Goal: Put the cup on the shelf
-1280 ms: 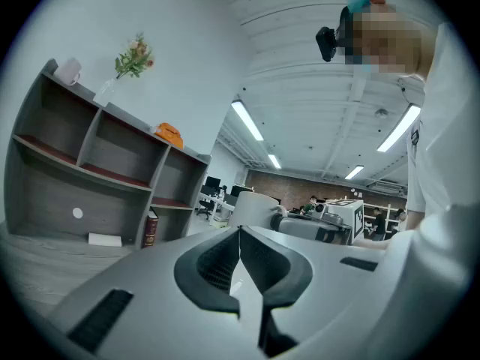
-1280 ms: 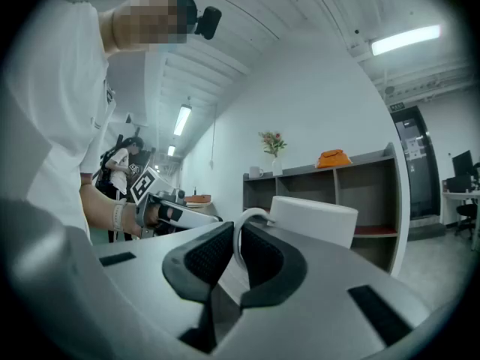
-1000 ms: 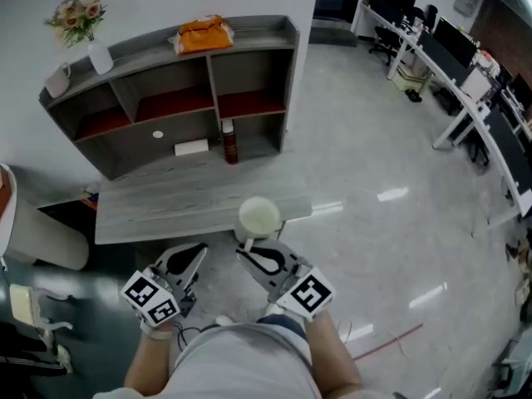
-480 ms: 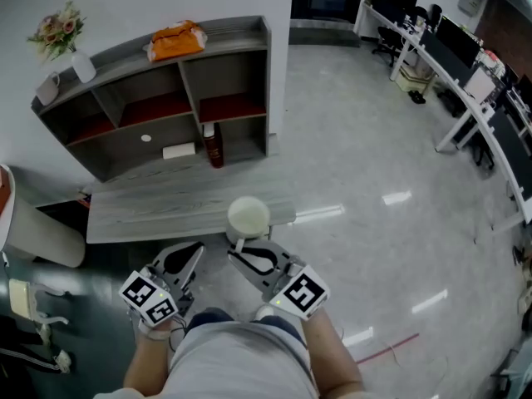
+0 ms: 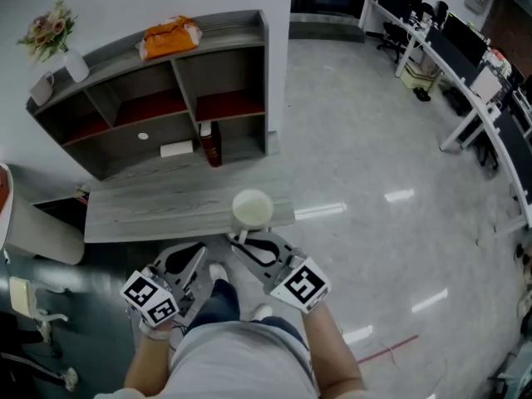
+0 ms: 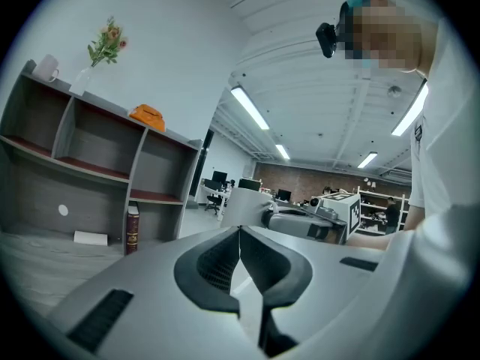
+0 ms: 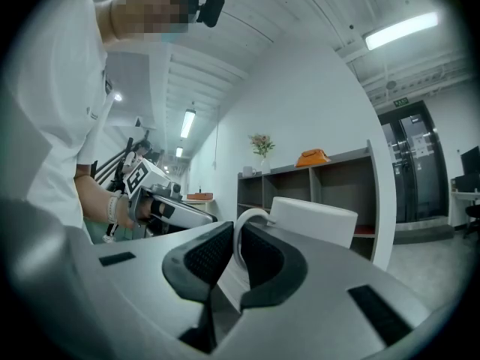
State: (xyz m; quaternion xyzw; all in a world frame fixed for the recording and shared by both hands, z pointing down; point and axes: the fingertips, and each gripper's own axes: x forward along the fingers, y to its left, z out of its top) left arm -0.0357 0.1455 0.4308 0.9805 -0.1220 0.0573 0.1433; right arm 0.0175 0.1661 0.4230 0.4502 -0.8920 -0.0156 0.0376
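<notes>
A white cup (image 5: 252,208) hangs in the air over the near edge of a grey table (image 5: 150,206). My right gripper (image 5: 242,241) is shut on the cup's handle (image 7: 244,223), and the cup's body (image 7: 315,220) shows just beyond the jaws in the right gripper view. My left gripper (image 5: 198,254) is beside it, to the left, shut with nothing between its jaws (image 6: 240,235). The grey shelf unit (image 5: 158,98) with red inner boards stands at the back of the table, some way beyond the cup.
On the shelf's top are an orange bag (image 5: 169,36), a white vase of flowers (image 5: 73,61) and a small white mug (image 5: 40,88). A dark red bottle (image 5: 214,146) and a white box (image 5: 176,149) stand in the lower bays. Desks with monitors (image 5: 465,56) line the right.
The view has shifted a little, so the shelf sits further left in the frame. The cup stays in the right gripper, now over the table's near edge.
</notes>
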